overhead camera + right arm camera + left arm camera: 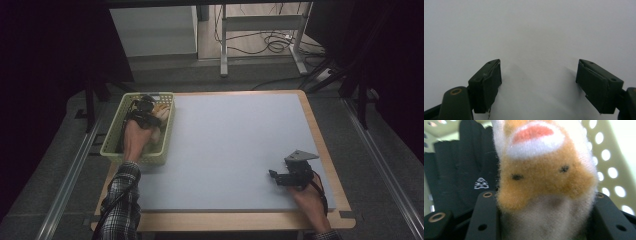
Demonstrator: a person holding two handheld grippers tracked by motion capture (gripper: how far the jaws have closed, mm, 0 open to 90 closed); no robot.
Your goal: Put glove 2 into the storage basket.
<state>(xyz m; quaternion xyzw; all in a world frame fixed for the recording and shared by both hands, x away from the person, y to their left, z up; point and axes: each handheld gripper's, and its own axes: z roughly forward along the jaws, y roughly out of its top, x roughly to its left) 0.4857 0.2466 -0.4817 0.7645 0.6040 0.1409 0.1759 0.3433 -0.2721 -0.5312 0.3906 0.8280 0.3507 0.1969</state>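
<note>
In the high view, the left gripper reaches down into a pale green perforated plastic basket at the table's far left corner, where an orange-and-white fuzzy plush toy lies just beside it against the basket's right wall; a plaid sleeve leads back from that hand to the table's near edge. The right gripper rests low over the grey table mat near the right front corner, well apart from the basket. In the left gripper view, the plush toy sits between the two black jaws, its white lower fur pressed against both inner faces, so the jaws are clamped on the toy; a black fabric item with a small white logo lies behind it to the left, and the basket's holed wall rises at the right. In the right gripper view, the right gripper has its jaws wide apart with nothing between them, above bare grey mat. The step in hand looks like taking hold of the toy inside the basket. The next move likely calls for a straight lift clear of the rim, keeping the soft fur from slipping and not snagging the black fabric.
</note>
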